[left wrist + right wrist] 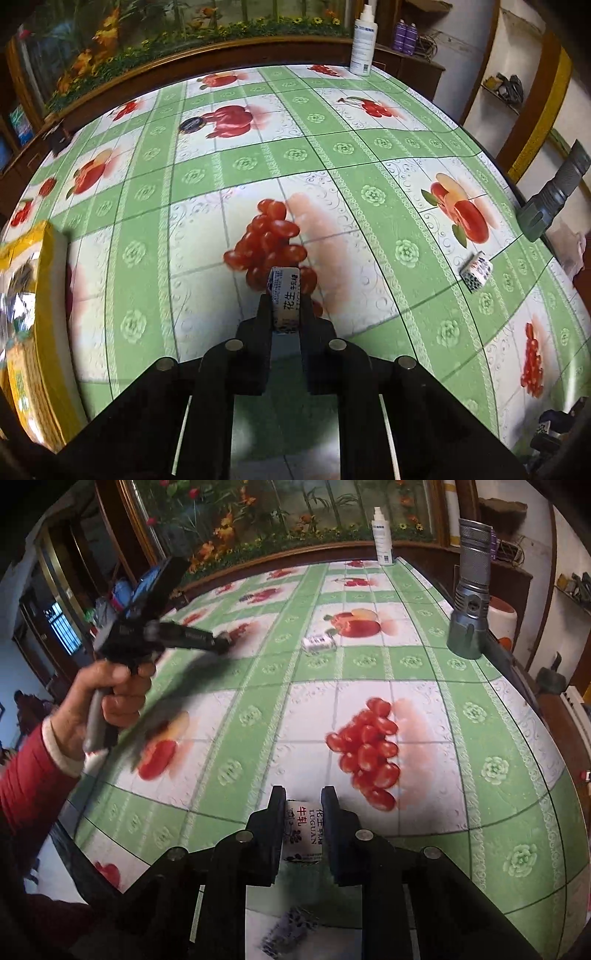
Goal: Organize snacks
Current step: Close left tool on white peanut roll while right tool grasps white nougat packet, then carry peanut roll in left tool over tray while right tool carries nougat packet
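Note:
In the left wrist view my left gripper (286, 308) is shut on a small white nougat candy (285, 286) with dark printed characters, held just above the fruit-patterned tablecloth (332, 155). A second wrapped candy (476, 272) lies on the cloth to the right. In the right wrist view my right gripper (303, 798) is shut on another white candy (303, 827) with red characters. A blurred candy (290, 930) lies beneath it. A hand (110, 698) in a red sleeve holds the left gripper (223, 640) at upper left. One more candy (319, 643) lies mid-table.
A yellow snack bag (33, 325) stands at the table's left edge. A grey flashlight (471, 602) stands upright at the right edge, a white spray bottle (382, 535) at the far edge. A small dark round lid (192, 124) sits far left.

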Tool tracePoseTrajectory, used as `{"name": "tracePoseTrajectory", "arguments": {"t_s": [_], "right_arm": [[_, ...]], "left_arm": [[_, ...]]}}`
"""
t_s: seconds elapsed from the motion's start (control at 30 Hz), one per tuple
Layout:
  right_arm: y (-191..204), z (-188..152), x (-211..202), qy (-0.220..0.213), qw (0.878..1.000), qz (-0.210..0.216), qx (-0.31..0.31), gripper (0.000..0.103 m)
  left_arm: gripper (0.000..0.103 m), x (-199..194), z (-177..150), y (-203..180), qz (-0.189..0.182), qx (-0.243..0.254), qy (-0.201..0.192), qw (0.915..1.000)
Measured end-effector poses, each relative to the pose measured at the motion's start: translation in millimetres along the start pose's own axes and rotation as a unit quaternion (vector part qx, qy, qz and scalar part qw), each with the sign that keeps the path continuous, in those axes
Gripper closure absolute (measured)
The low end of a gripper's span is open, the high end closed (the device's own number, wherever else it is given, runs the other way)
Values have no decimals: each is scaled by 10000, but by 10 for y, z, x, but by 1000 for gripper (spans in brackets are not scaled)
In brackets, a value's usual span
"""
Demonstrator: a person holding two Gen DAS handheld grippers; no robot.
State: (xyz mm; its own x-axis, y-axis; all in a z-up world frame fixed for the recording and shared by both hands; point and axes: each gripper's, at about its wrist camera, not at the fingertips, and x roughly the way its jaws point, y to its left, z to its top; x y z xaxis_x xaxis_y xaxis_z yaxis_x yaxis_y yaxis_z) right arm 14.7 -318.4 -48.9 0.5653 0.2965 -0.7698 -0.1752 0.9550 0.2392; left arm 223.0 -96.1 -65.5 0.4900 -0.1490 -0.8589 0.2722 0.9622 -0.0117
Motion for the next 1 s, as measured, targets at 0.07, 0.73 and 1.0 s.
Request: {"name": "tracePoseTrajectory", "arguments": {"t_s": [0.07,0.73,1.0], "right_arm": [[70,60,-14,-82,9999,71,-36,83],[1562,674,237,-384,9844,1132,-1292,83],[2336,891,365,-461,9701,1358,-1956,83]], "left_arm": [[93,-171,-63,23,69,-121,-158,9998],[92,-1642,-1108,930,1756,-1627,-1197,9635],[92,-1807,-1373,1309,1917,-2003,-1242,9527]]}}
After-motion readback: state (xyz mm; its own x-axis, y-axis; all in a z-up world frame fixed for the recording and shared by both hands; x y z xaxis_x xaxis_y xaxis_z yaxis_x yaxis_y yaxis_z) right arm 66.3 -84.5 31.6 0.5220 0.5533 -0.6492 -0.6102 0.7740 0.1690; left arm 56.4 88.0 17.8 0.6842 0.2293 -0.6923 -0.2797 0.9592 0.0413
